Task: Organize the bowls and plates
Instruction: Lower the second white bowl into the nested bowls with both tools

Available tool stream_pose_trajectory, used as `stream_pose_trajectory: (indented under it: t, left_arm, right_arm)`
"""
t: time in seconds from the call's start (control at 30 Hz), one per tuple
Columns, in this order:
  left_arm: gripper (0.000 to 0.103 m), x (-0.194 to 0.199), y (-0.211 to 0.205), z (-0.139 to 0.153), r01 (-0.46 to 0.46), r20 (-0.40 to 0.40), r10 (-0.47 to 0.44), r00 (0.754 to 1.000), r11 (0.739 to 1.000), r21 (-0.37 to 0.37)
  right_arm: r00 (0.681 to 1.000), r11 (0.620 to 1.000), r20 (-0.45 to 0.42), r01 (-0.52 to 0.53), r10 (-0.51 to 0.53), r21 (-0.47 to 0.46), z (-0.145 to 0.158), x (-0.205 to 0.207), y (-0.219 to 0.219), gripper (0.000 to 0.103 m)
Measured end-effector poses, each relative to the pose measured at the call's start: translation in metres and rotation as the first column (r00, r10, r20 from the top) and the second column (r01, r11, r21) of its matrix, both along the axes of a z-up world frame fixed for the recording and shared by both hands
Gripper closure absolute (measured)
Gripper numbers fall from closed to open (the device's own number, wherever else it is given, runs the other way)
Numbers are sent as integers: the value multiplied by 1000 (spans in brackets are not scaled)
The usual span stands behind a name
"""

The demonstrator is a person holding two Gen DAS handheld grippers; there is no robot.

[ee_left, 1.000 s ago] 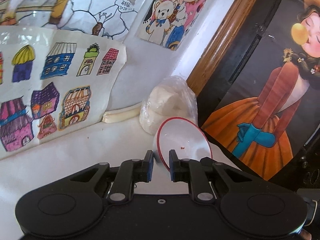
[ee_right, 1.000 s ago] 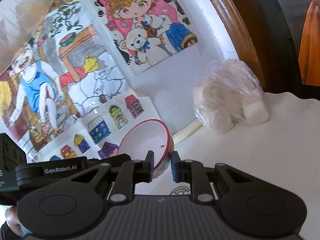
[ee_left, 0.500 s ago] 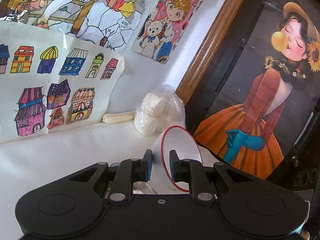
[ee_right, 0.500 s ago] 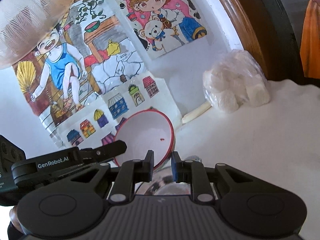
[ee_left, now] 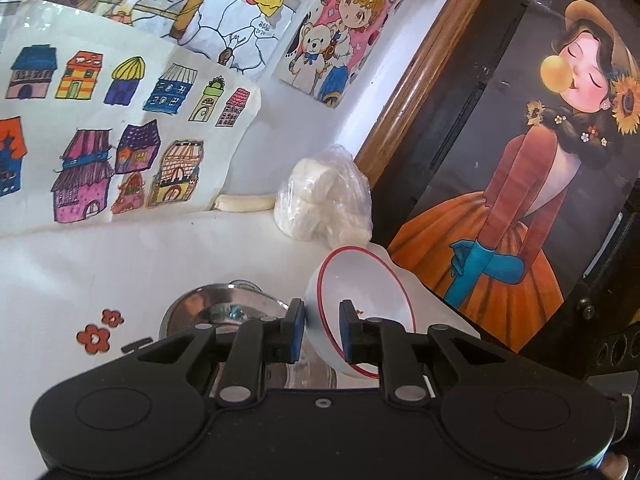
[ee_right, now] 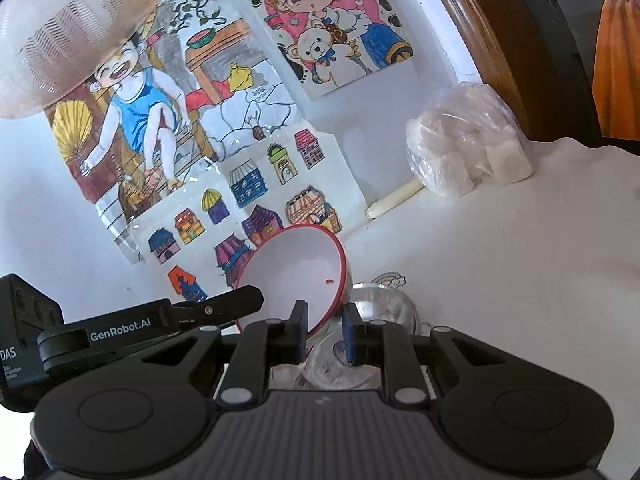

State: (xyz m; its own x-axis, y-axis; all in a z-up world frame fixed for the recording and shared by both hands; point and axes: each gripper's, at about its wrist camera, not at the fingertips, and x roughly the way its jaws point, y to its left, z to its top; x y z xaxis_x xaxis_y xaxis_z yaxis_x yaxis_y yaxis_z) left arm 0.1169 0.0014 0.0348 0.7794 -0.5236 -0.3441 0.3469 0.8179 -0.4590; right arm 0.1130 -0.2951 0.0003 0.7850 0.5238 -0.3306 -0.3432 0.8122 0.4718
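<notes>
A white bowl with a red rim [ee_left: 360, 300] is held tilted on its side. My left gripper [ee_left: 322, 326] is shut on its rim, and my right gripper [ee_right: 325, 330] is shut on the same bowl [ee_right: 296, 268] from the other side. Below the bowl a shiny steel bowl [ee_left: 216, 312] stands on the white table [ee_left: 120, 264]. In the right wrist view a clear glass bowl [ee_right: 376, 304] sits just under and behind my fingers. The left gripper's body [ee_right: 120, 328] shows at lower left of the right wrist view.
A plastic bag of white lumps [ee_left: 324, 204] and a pale stick [ee_left: 244, 202] lie against the back wall. Children's drawings [ee_left: 100, 140] cover the wall. A framed painting [ee_left: 520, 200] leans at the right. A white ribbed object [ee_right: 68, 28] hangs at upper left.
Both grippers have carried the red-rimmed bowl back and up from the wall. The steel bowl and the glass bowl have come into view beneath it.
</notes>
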Motion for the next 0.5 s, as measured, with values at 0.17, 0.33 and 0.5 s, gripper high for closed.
stream_pose_trajectory:
  t: [0.17, 0.33, 0.5]
  left_arm:
    - [84, -17, 5, -5, 6, -22, -6, 1000, 1000, -17]
    - [84, -33, 9, -10, 20, -31, -21, 999, 1000, -21]
    - [84, -50, 11, -19, 32, -45, -33, 998, 999, -18]
  right_arm:
    - [1000, 1000, -1, -5, 5, -9, -4, -18, 0, 82]
    - [1000, 1000, -11, -10, 10, -15, -10, -38, 1, 82]
    - [999, 1000, -39, -13, 13, -15, -19, -56, 0, 82]
